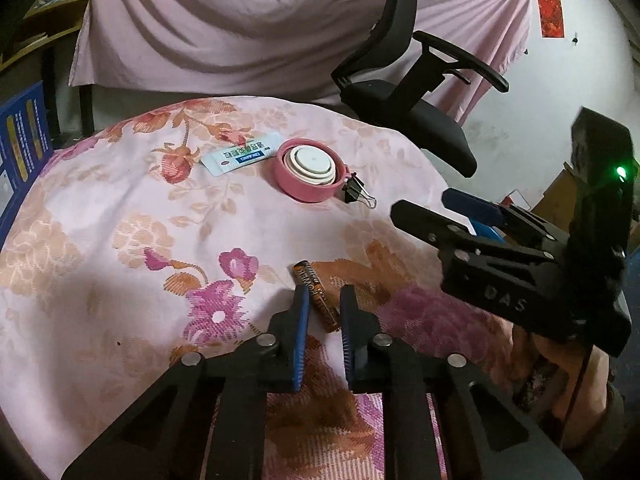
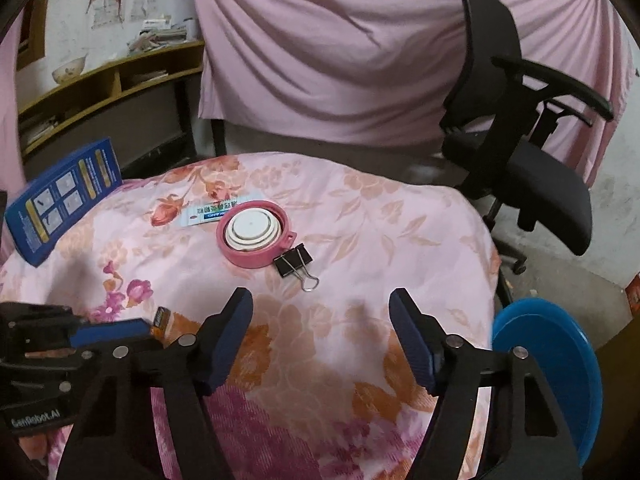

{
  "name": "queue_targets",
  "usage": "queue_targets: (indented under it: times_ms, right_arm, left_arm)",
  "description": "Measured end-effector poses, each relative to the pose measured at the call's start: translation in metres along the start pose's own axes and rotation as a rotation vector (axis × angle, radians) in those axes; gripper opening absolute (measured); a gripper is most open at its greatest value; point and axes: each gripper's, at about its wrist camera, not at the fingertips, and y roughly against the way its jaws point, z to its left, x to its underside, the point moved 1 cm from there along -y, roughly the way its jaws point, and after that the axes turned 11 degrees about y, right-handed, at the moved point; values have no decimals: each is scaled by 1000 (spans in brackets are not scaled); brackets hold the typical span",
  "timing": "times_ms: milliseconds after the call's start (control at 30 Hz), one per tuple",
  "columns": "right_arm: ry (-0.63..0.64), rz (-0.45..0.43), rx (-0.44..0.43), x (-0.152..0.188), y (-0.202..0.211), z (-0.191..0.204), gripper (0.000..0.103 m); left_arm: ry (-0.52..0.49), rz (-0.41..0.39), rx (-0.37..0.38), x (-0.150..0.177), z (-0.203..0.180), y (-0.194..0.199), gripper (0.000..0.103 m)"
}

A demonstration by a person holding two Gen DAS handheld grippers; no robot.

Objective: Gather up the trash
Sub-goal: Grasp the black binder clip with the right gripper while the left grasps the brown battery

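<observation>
Nearest the left wrist camera, the left gripper (image 1: 324,300) has its jaws narrowly apart around an orange battery (image 1: 316,297) lying on the floral cloth (image 1: 120,240), not visibly clamped on it; beyond lie a pink collapsed cup (image 1: 309,169), a black binder clip (image 1: 357,191) touching its rim and a white packet (image 1: 239,153) just beside it. In the right wrist view, the right gripper (image 2: 320,306) hovers with jaws spread wide and nothing between them, the clip (image 2: 297,263) and cup (image 2: 253,237) ahead, a blue bin (image 2: 560,364) at right beside the cloth.

Open right claw (image 2: 322,312) hovers near binder clip (image 2: 296,264) and pink lid (image 2: 256,236).
</observation>
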Motion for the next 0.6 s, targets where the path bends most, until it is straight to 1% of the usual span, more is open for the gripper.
queue_targets:
  times_ms: [67, 167, 267, 300, 333, 400, 600]
  right_arm:
    - [-12, 16, -19, -2, -9, -2, 68]
    - [-14, 46, -45, -7, -23, -2, 67]
    - [-3, 71, -61, -13, -34, 0, 63]
    - [2, 79, -64, -14, -38, 1, 57]
    - [8, 90, -65, -16, -43, 1, 48]
    - [11, 108, -68, -18, -50, 0, 41]
    - [16, 127, -90, -23, -61, -4, 39]
  left_arm:
    - [8, -6, -5, -2, 1, -2, 8]
    - [27, -20, -19, -11, 7, -6, 7]
    - [56, -34, -31, -18, 16, -9, 7]
    - [66, -38, -33, -21, 19, -9, 7]
    - [72, -41, -35, -22, 21, -9, 7]
    - [85, -43, -34, -24, 25, -9, 7]
    - [99, -41, -20, -23, 28, -9, 7]
